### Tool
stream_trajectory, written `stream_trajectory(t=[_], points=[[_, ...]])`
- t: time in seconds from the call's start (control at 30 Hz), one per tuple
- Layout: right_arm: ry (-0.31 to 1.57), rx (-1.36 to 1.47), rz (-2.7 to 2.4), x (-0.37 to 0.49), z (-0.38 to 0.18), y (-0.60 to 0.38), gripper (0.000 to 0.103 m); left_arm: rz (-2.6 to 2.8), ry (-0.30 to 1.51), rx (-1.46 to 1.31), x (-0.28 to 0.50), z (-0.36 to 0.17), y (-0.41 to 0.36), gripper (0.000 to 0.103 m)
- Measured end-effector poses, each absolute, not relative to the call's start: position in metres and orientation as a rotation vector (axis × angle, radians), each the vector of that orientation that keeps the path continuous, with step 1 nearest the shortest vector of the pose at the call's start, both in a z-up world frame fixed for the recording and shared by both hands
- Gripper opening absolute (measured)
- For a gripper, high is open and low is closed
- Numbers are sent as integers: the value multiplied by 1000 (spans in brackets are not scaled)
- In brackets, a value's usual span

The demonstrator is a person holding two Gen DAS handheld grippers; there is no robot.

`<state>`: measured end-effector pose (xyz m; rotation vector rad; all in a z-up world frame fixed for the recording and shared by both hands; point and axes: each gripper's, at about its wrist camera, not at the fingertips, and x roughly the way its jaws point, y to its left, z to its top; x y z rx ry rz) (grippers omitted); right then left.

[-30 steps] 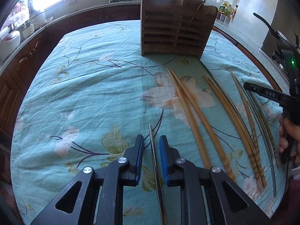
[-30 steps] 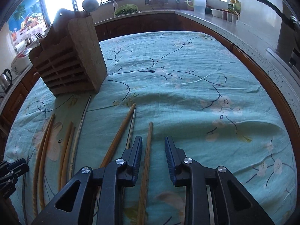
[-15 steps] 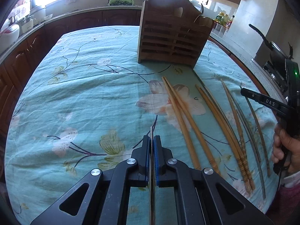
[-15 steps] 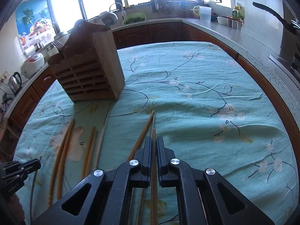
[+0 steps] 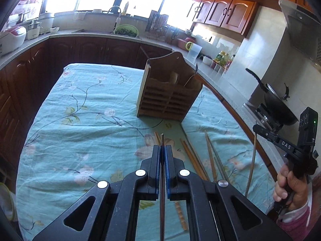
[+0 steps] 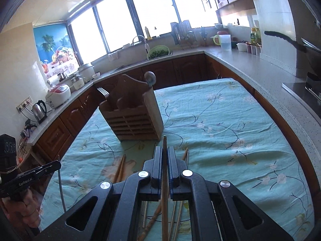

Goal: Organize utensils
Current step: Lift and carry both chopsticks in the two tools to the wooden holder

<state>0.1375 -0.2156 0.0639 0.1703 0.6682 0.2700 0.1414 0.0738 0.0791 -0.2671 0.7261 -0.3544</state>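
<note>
My left gripper (image 5: 162, 150) is shut on a thin dark metal chopstick (image 5: 162, 190) and holds it above the table. My right gripper (image 6: 164, 152) is shut on a wooden chopstick (image 6: 165, 190), also lifted. The right gripper (image 5: 258, 129) and its stick (image 5: 251, 160) show at the right of the left wrist view. The left gripper (image 6: 58, 163) with its metal stick (image 6: 61, 186) shows at the left of the right wrist view. A slatted wooden utensil holder (image 5: 168, 94) stands ahead of both; it also shows in the right wrist view (image 6: 132, 116). Several chopsticks (image 5: 192, 158) lie on the cloth below.
The table carries a teal floral cloth (image 5: 84, 120). The holder holds a fork (image 6: 103, 91) and a spoon (image 6: 150, 77). Dark wood counters (image 6: 250, 64) ring the table, with a wok (image 5: 278, 104) at the right and a kettle (image 6: 40, 108) at the left.
Both grippers closed on a chopstick each, then lifted them off the cloth. Both views now tilt up toward the holder and the kitchen.
</note>
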Motion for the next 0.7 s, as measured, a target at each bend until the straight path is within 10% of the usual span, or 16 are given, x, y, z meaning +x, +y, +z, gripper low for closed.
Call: stream_trajectory(t=[0.7], points=[[492,217,301,132,116,-211,5,-369,583,-318,133,112,93,2]])
